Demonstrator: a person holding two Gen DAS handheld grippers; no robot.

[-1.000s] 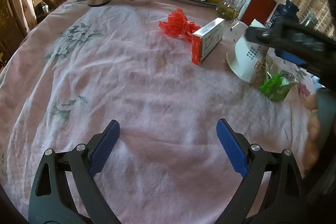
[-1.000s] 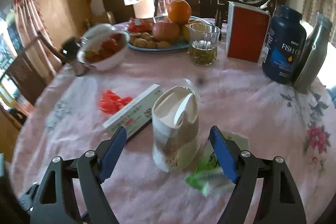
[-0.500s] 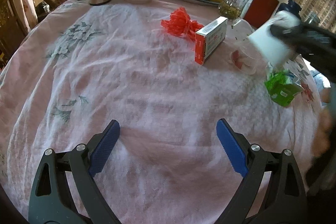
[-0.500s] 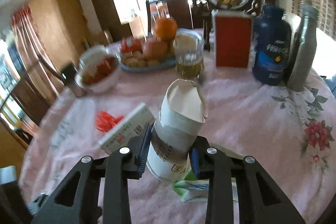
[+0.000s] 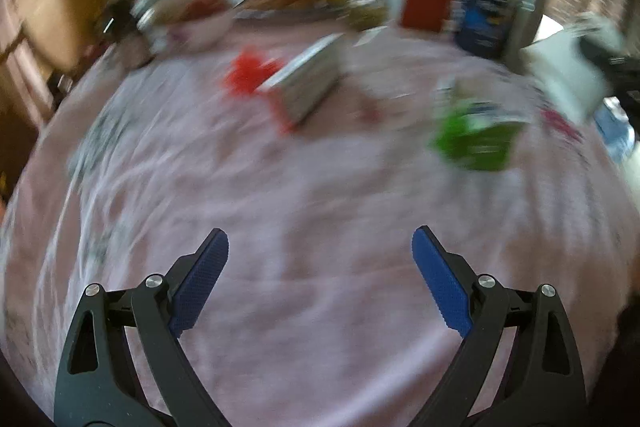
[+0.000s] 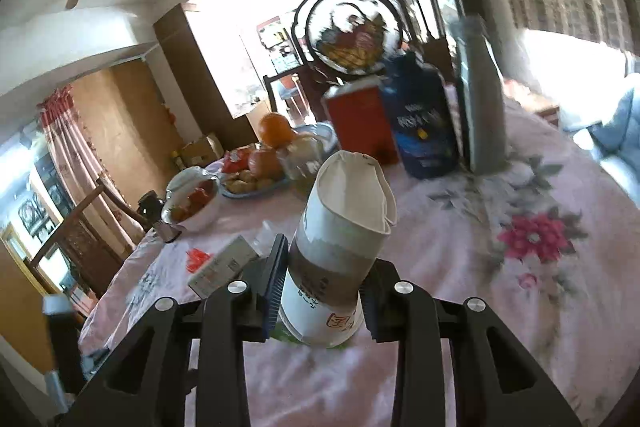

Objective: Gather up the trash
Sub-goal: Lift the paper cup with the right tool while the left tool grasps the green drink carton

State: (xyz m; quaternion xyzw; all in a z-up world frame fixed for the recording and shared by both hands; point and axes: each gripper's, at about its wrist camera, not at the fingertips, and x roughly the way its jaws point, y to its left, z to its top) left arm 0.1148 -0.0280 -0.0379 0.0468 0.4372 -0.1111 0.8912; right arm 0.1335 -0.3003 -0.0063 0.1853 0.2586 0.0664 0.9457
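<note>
Gripping a crushed paper cup (image 6: 340, 247): right gripper (image 6: 320, 291), blue pads clamped on both sides of the lower body, jaws freshly drawn in around it. Cup white above, brown band at mid-height, printed characters near the base; rim folded flat and crumpled; carried clear of the pink floral tablecloth (image 6: 500, 287), tilted slightly right.

Standing wide apart with nothing between the pads: left gripper (image 5: 320, 259), over bare cloth at the near edge of the table.

Lying further out on the cloth, left wrist view, all heavily blurred:
- green wrapper (image 5: 474, 139), crumpled, right of centre, flat on the cloth.
- flat carton (image 5: 308, 83), white with red end, lying on its side near centre.
- red crinkled scrap (image 5: 248, 73), just left of the carton, touching or nearly so; cannot tell which.

Seen at the far right edge of the same view: the cup, as a white blur, in the dark frame of the right tool.

Ranged along the far side, right wrist view:
- red box (image 6: 360, 123), upright.
- dark blue jar (image 6: 424, 123), just right of the box.
- steel bottle (image 6: 480, 107), beside the jar.
- fruit plate (image 6: 260, 183) with an orange on top.
- white bowl (image 6: 192, 203) with red contents, left of the plate.
</note>
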